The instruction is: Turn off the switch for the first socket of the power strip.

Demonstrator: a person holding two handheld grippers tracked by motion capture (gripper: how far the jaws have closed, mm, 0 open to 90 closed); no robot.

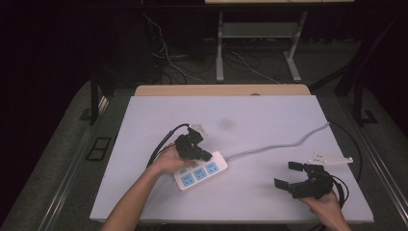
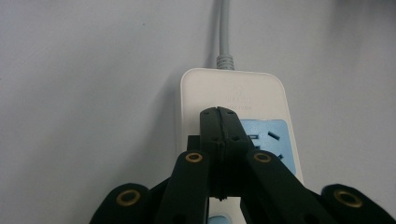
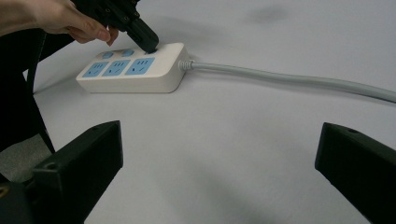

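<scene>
We see the left gripper with its jaws pressed together, tips resting on the cable end of the white power strip (its grey cable runs off behind). Well to its right, the right gripper hovers spread wide, empty, above the table.

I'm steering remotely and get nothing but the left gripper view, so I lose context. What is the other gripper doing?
Observer: The right gripper rests apart from the power strip, jaws wide open, holding nothing.
Operator: Where does the strip's cable go?
Observer: The grey cable snakes to the table's far right edge.
Operator: Are my jaws touching the strip?
Observer: From the right gripper view, the left gripper presses its shut tips on a round button beside the sockets.
</scene>
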